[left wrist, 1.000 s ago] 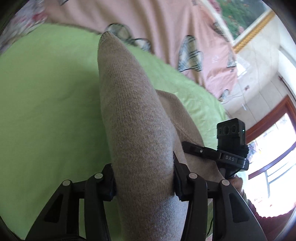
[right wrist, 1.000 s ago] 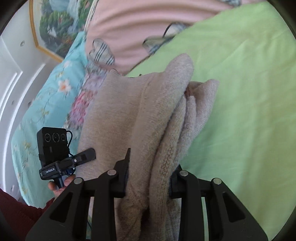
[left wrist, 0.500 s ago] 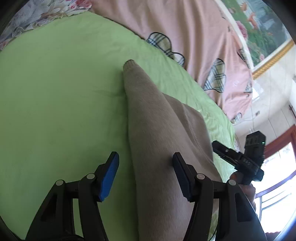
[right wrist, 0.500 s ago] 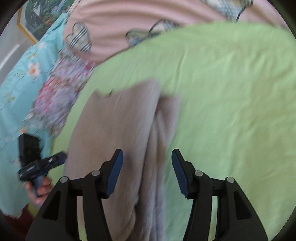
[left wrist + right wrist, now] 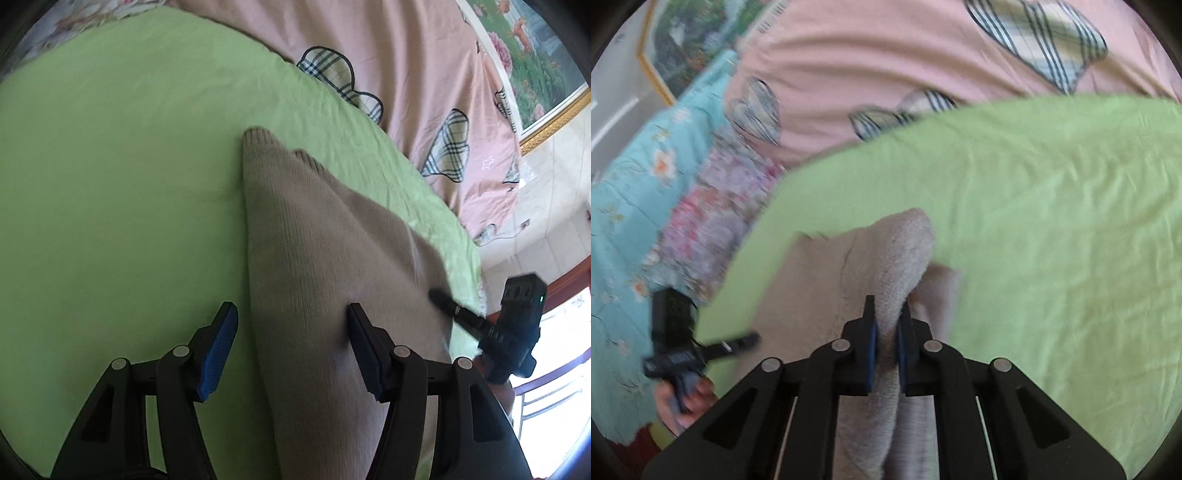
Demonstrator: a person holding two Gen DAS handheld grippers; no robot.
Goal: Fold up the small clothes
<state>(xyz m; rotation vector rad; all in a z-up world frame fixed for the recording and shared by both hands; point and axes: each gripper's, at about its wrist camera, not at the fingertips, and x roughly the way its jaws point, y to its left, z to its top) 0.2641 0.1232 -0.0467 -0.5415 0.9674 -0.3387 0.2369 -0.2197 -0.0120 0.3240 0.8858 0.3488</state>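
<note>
Beige knit garment (image 5: 314,258) lies on green sheet (image 5: 110,184). Left gripper (image 5: 291,332) fingers spread wide, straddling the garment's edge, not clamping. Right gripper (image 5: 886,332) fingers pinching a bunched fold of it, pink quilt (image 5: 886,74) behind

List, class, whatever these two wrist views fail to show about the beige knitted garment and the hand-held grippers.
- Left wrist view: near end of the beige knitted garment is cut off by the bottom edge.
- Right wrist view: fabric pinched in the right hand-held gripper is hidden by its pads; motion blur smears the left hand-held gripper.
</note>
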